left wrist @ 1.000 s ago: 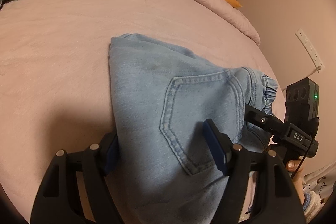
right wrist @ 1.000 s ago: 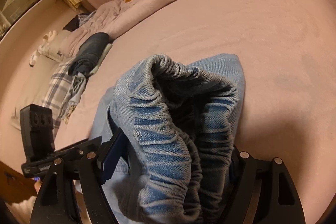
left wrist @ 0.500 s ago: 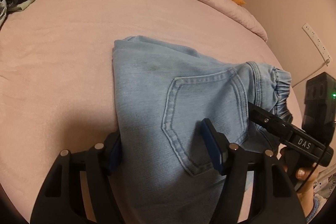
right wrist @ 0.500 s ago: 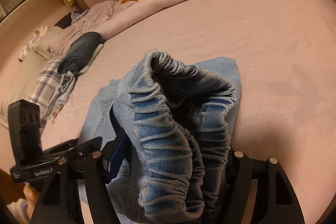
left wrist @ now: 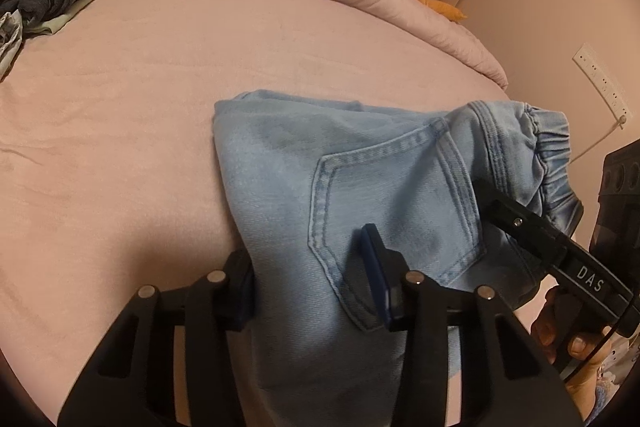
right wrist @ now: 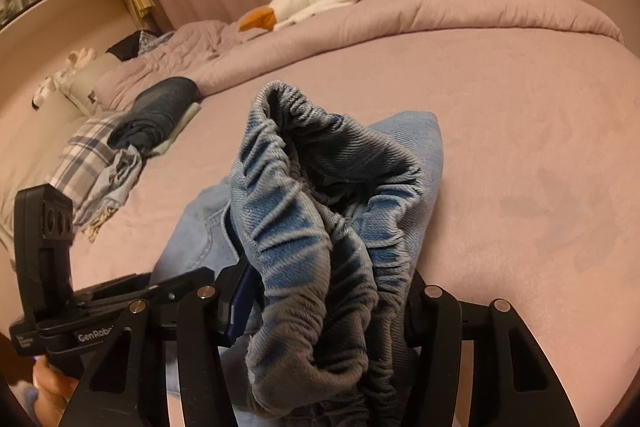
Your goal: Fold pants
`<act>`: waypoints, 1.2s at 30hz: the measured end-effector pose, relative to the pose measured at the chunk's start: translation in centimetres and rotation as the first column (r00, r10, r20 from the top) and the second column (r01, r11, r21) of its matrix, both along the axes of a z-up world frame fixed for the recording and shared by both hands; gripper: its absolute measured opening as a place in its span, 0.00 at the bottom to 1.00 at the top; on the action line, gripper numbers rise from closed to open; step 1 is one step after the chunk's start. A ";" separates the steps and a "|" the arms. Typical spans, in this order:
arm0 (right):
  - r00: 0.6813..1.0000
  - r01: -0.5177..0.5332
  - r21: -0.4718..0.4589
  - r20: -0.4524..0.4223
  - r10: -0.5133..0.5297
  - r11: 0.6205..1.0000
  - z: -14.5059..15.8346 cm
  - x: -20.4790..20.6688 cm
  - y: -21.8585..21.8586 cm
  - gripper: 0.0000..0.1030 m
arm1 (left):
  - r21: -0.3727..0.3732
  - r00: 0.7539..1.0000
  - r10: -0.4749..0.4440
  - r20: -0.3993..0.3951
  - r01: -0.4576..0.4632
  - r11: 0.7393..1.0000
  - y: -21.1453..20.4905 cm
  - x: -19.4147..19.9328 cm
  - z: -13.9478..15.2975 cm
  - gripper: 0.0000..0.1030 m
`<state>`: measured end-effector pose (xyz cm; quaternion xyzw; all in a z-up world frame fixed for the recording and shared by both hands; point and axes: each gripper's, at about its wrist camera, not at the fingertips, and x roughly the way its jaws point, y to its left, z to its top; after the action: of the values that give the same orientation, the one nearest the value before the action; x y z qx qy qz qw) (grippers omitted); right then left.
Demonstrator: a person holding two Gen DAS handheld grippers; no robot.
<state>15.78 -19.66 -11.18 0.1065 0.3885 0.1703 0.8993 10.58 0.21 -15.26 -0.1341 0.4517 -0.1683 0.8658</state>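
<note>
Two claws on pants (left wrist: 340,187), light-blue denim bundle on pink bed (left wrist: 120,107), near edge. Left claw (left wrist: 312,283) jaws just been closing, now pinching fabric by back pocket. Right claw (right wrist: 324,291) likewise closing, clamped on bunched elastic waistband (right wrist: 304,211), lifted off bed. Step: taking hold for fold. Next move likely calls for both holds secure, then raising waist end evenly, carrying it toward far end.

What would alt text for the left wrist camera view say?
Light blue jeans lie partly folded on a pink bed, back pocket up, between the closing jaws of the left gripper. The right gripper reaches in at the elastic waistband.
</note>
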 end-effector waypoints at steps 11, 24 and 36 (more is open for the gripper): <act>0.997 -0.025 0.019 0.072 0.023 1.000 1.9 -0.4 1.7 0.54 | -0.029 0.997 0.056 0.054 -0.054 0.998 2.0 -0.1 2.5 0.42; 0.990 -0.083 0.030 0.114 0.079 0.996 3.0 2.1 4.8 0.54 | -0.025 0.992 0.111 0.065 -0.109 0.994 4.7 2.1 3.6 0.42; 0.988 -0.110 0.047 0.116 0.104 0.993 2.8 5.0 6.9 0.54 | -0.008 0.988 0.137 0.064 -0.137 0.991 6.9 5.7 3.4 0.42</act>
<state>20.80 -12.77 -8.37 0.0995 0.3375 0.2342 0.9063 16.31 7.12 -11.84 -0.1609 0.4129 -0.1135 0.8892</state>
